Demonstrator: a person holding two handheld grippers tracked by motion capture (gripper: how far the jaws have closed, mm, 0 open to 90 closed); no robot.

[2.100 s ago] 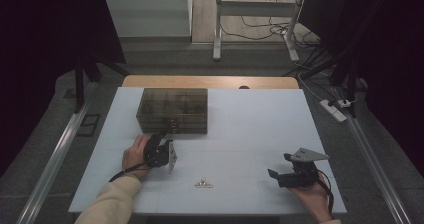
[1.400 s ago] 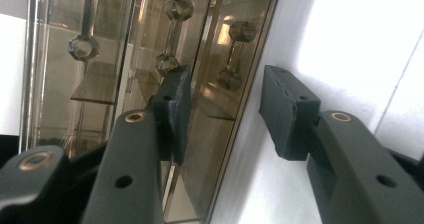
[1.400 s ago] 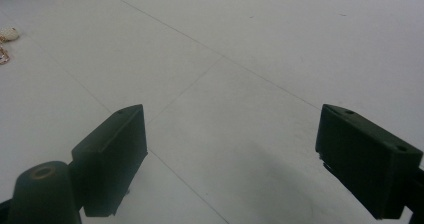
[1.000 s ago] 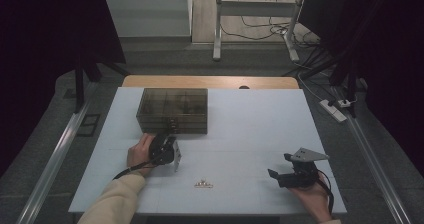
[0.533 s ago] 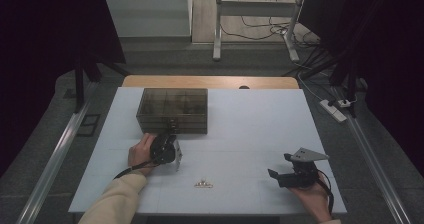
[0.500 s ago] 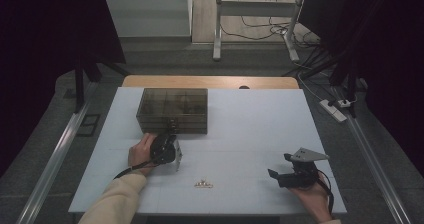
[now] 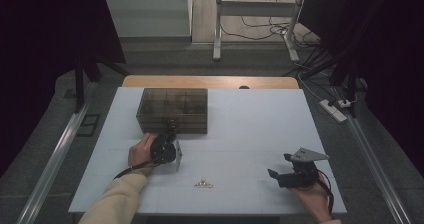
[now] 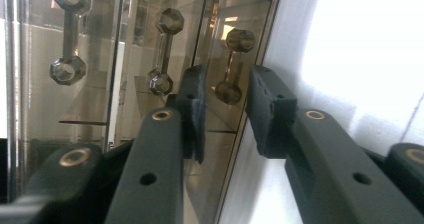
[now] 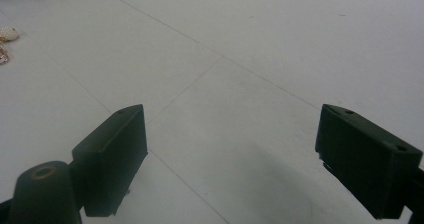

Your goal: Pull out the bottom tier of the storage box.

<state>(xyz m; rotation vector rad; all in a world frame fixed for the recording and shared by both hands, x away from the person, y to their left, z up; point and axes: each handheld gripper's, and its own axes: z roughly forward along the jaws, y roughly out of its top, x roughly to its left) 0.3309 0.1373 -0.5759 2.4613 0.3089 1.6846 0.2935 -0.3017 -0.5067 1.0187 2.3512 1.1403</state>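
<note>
A smoky see-through drawer box [image 7: 172, 109] stands on the white table [image 7: 250, 134]. My left gripper [image 7: 170, 134] is at its front face. In the left gripper view the box front [image 8: 90, 84] shows three bar handles with faceted knobs. The handle [image 8: 231, 64] nearest the table lies between my left gripper [image 8: 226, 84] jaws, which have just been closing; a thin gap still shows on each side. My right gripper [image 7: 276, 176] rests open near the front right of the table. In the right gripper view my right gripper [image 9: 232, 134] has bare table between its jaws.
A small gold and pale trinket [image 7: 203, 184] lies on the table between the two hands, and sits at the left edge [image 9: 6, 36] of the right gripper view. A wooden strip [image 7: 210, 81] borders the table's far side. A power strip [image 7: 334, 110] lies on the floor to the right.
Since the oldest frame my left gripper has edged right and closer to the box front. Over the last second neither hand has visibly shifted.
</note>
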